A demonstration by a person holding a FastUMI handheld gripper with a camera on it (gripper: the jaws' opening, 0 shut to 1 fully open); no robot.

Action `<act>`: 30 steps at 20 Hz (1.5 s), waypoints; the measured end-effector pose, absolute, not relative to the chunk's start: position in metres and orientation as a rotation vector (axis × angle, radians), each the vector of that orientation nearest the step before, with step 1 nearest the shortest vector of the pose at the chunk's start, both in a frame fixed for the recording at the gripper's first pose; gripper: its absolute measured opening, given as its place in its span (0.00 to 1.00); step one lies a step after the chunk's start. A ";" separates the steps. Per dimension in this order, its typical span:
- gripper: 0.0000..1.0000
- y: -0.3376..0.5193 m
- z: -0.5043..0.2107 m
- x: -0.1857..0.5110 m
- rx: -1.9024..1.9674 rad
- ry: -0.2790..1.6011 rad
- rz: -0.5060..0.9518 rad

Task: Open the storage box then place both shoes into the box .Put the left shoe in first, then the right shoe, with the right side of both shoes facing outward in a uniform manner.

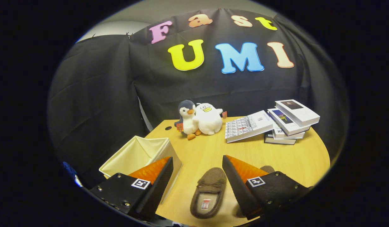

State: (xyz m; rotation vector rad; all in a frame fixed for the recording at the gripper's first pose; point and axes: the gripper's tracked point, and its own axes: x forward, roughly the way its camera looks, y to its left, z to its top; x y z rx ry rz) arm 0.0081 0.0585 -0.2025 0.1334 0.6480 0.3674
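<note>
Box point(140, 154) sits at the table's left edge, lid off or folded away, cream lining visible, nothing inside that I can see. The left finger hides its near right corner, so its clearance from that finger can't be judged.

Gripper point(197, 173): fingers spread wide, holding nothing. One shoe point(208, 197), a brown slipper, lies on the table point(295, 160) between them, toe pointing away, opening up. A second shoe point(268, 169) shows just as a brown sliver behind the right finger; which is left and which is right I cannot tell from here.

Beyond the fingers: two plush birds point(199, 119) mid-table, then a leaning pile of books point(276, 123) to the right, all well apart from the shoes.

Risks, as I judge them:
- Wrong shoe first. The between-fingers shoe is the easy grab, but it may be the right one; order would then be spoiled
- Soft upper: a pinch on the collar alone could fold and let the shoe droop or slip out on the carry
- The box looks like light fabric near the edge; a nudge from a finger or a dragged sole could shove it off or collapse a wall
- Turning the shoe for facing could be misjudged, leaving the pair mismatched
</note>
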 end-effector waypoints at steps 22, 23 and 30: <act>0.90 0.029 -0.369 -0.038 0.054 1.023 0.329; 0.87 0.030 -0.371 -0.039 0.061 1.038 0.321; 0.53 0.038 -0.389 -0.037 0.067 1.130 0.296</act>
